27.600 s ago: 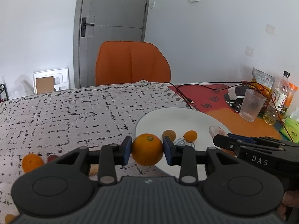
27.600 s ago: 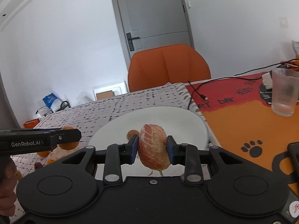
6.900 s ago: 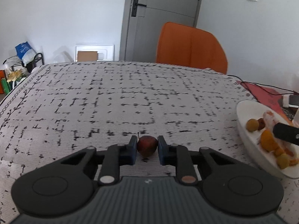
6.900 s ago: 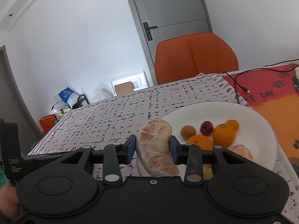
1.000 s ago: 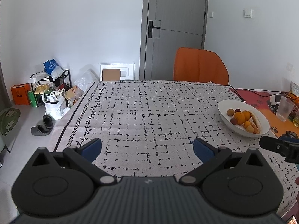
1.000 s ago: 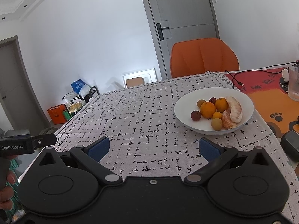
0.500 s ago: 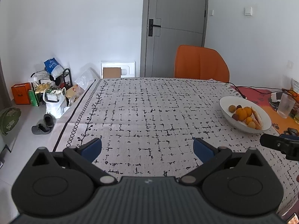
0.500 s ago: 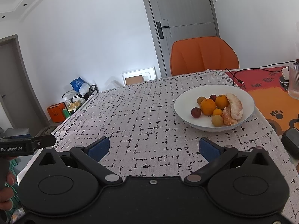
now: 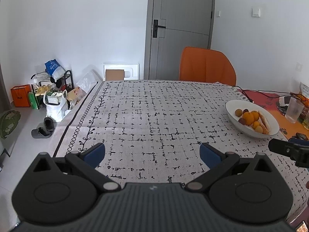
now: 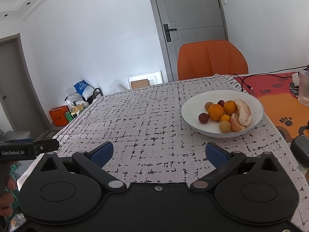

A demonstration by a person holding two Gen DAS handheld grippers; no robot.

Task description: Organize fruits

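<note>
A white bowl [image 10: 193, 104] stands on the patterned tablecloth, right of centre; it also shows in the left wrist view [image 9: 232, 106]. It holds oranges [image 10: 216, 112], small red and brown fruits, and peeled pomelo pieces [image 10: 244, 112]. My right gripper [image 10: 159, 152] is open and empty, held above the near table edge, short of the bowl. My left gripper [image 9: 152, 152] is open and empty over the cloth, well left of the bowl. Each gripper's tip shows at the edge of the other's view.
An orange chair [image 9: 207, 67] stands at the far side of the table. A clear glass [image 9: 293, 110], cables and packets sit on the orange mat at the right. Bags and shoes lie on the floor to the left [image 9: 52, 104]. A grey door is behind.
Both grippers have drawn back slightly from the table; the bowl looks a little farther and more to the right. Both stay open and empty.
</note>
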